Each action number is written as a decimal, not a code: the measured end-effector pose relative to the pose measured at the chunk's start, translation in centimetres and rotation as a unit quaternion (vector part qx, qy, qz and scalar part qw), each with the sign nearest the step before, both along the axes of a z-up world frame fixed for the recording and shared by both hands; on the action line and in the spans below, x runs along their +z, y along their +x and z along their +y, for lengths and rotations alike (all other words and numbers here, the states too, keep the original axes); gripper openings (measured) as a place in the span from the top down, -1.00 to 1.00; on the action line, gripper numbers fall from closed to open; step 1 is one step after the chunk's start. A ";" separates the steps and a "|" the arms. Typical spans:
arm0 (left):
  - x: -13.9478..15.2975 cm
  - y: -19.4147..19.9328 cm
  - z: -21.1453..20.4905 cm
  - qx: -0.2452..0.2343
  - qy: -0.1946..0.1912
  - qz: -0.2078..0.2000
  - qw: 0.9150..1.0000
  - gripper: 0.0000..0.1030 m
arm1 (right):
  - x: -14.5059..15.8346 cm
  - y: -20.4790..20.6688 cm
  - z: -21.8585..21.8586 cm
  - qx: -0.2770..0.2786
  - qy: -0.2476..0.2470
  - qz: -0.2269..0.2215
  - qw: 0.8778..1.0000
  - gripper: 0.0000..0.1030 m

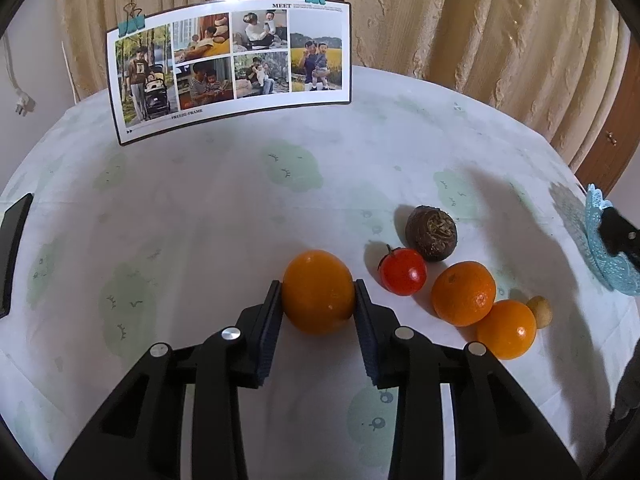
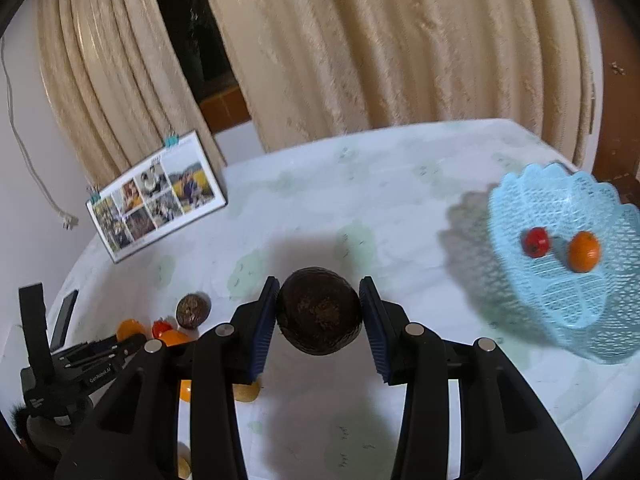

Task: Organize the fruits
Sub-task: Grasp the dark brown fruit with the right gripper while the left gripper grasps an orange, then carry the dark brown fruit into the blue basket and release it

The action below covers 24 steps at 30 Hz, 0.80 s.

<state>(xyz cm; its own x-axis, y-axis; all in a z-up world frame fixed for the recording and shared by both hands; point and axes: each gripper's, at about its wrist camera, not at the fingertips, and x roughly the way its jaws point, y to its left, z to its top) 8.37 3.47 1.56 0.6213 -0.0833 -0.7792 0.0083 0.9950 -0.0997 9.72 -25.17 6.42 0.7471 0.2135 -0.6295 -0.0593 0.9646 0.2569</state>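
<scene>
My left gripper [image 1: 317, 284] is shut on an orange [image 1: 318, 294] that sits on the tablecloth, a pad against each side. To its right lie a tomato [image 1: 403, 272], a dark brown round fruit [image 1: 431, 233], two more oranges [image 1: 463, 293] [image 1: 506, 329] and a small tan fruit [image 1: 540, 312]. My right gripper [image 2: 319, 282] is shut on another dark brown fruit [image 2: 319, 316], held above the table. The blue mesh basket [image 2: 516, 196] stands to its right and holds a tomato [image 2: 536, 242] and an orange [image 2: 584, 251].
A photo board [image 1: 232, 68] with binder clips stands at the table's far left. A dark flat device [image 1: 12, 252] lies at the left edge. Curtains hang behind the table. The basket's rim [image 1: 600, 256] shows at the right edge of the left wrist view.
</scene>
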 end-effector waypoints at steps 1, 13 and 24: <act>0.1 -0.1 0.0 0.001 0.000 -0.001 1.000 0.32 | 0.4 -0.4 -0.6 -0.007 0.002 -0.006 1.000 0.17; 2.7 -1.6 -2.5 -0.017 0.000 -0.027 0.999 0.32 | 2.1 -3.4 -9.4 -0.111 0.020 -0.035 0.993 0.17; 5.4 -2.8 -6.6 -0.051 0.007 -0.053 0.997 0.31 | 0.6 -6.1 -16.9 -0.203 0.035 -0.036 0.978 -0.13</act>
